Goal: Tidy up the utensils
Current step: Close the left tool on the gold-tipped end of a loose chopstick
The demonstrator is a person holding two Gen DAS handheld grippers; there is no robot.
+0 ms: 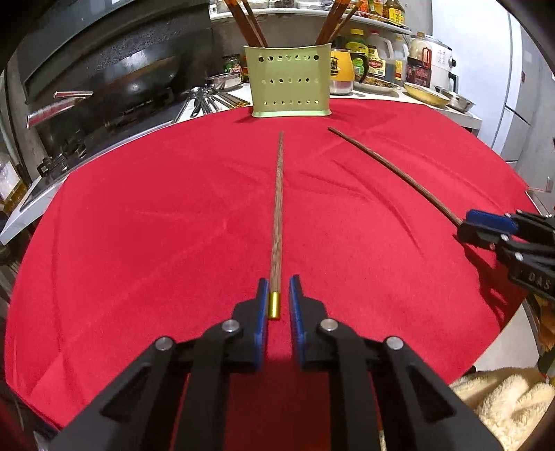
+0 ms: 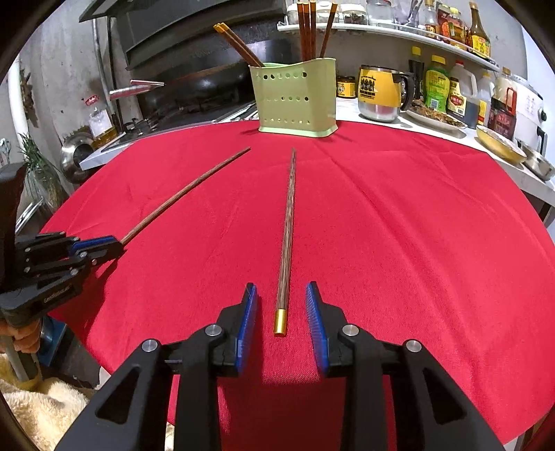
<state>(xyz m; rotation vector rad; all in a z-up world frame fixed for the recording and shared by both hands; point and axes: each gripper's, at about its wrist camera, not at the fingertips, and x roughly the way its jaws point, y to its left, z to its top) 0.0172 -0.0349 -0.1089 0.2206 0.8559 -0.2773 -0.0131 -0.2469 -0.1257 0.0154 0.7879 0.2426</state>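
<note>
Utensils, wooden chopsticks with gold end caps: light, stiff, thin, smooth, so likely to roll or swivel in a loose pinch; best taken just ahead of the cap, square across the shaft. Loose on the red cloth (image 2: 399,225): two, each running from near its near edge towards the far edge, tips converging on the holder; left chopstick (image 1: 278,208), right chopstick (image 2: 288,215). Green perforated holder (image 2: 295,100): one, upright at the cloth's far edge; stored chopsticks (image 2: 307,31): six by my count, two leaning left, four right. Left gripper (image 1: 279,288): jaws narrowly parted around the left chopstick's cap, one pad touching, the other just clear, not yet gripping. Right gripper (image 2: 281,295): jaws parted wider, astride the right chopstick's capped end, touching neither side.
</note>
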